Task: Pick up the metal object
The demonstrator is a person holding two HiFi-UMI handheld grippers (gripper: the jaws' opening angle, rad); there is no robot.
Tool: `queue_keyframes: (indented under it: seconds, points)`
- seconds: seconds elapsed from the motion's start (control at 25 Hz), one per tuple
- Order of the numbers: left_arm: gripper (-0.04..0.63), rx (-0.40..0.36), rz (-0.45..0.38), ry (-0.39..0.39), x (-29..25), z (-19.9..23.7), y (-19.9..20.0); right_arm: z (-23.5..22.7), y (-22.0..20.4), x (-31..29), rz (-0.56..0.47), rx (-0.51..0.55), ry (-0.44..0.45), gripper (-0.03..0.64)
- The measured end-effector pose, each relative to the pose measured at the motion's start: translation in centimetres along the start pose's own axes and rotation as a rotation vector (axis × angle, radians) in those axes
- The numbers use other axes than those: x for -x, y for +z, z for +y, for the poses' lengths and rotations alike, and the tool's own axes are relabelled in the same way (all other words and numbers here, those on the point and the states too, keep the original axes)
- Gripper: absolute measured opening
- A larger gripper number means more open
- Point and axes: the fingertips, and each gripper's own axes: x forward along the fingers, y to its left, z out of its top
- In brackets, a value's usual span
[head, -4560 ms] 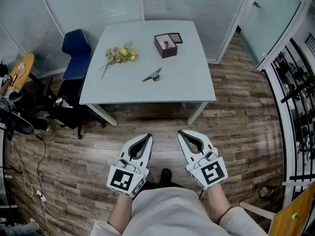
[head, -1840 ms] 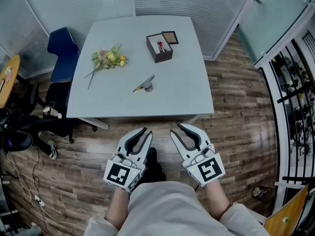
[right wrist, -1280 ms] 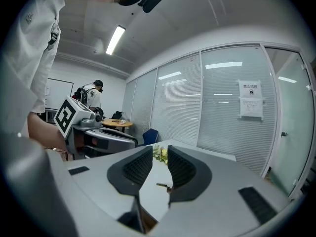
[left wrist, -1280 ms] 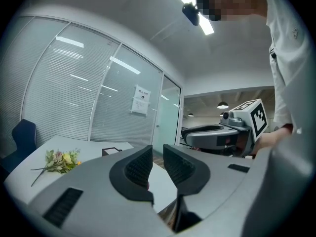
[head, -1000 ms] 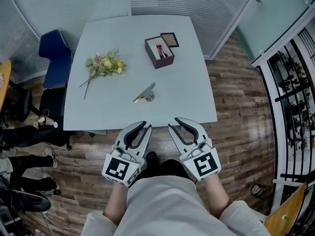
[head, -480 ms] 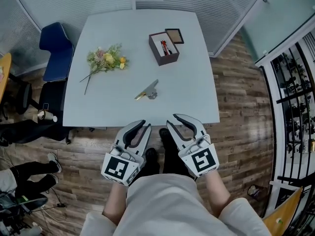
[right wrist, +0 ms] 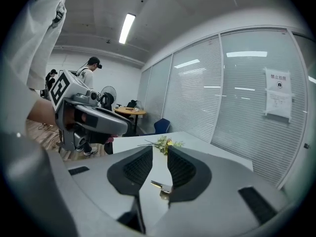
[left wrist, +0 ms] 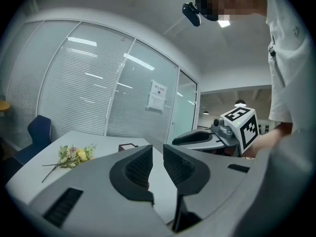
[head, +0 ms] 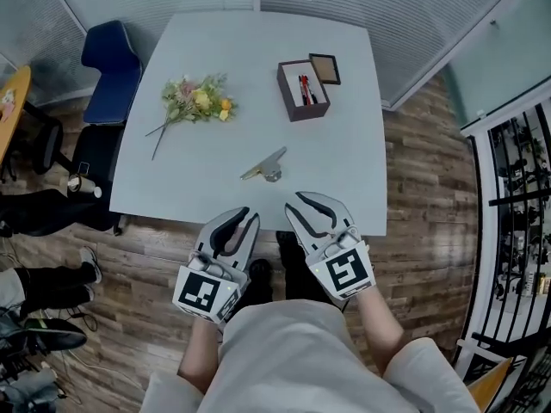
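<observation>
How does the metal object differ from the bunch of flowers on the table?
The metal object is small and grey with a yellowish end; the bunch of flowers is bigger, green, yellow and pink. The metal object lies near the front edge of the table; the flowers lie farther back and left. Both lie flat, untouched.

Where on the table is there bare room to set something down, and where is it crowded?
The table is mostly bare: far-left corner behind the flowers, near-left strip between flowers and metal object, near-right corner below the box. Tightest around box and small frame.
</observation>
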Motion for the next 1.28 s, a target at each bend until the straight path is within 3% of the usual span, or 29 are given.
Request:
queue_keyframes:
  seconds: [0.68,1.28]
  points:
    - [0.078,0.027,0.013,0.202,-3.1,3.6,0.1,-2.5,-4.1,-6.4,0.067,0.160,0.232,0.097]
    - [0.078,0.083,0.053,0.389,-3.5,4.4,-2.4,-3.1,-10.9,-10.4,0.139,0.281,0.410,0.097]
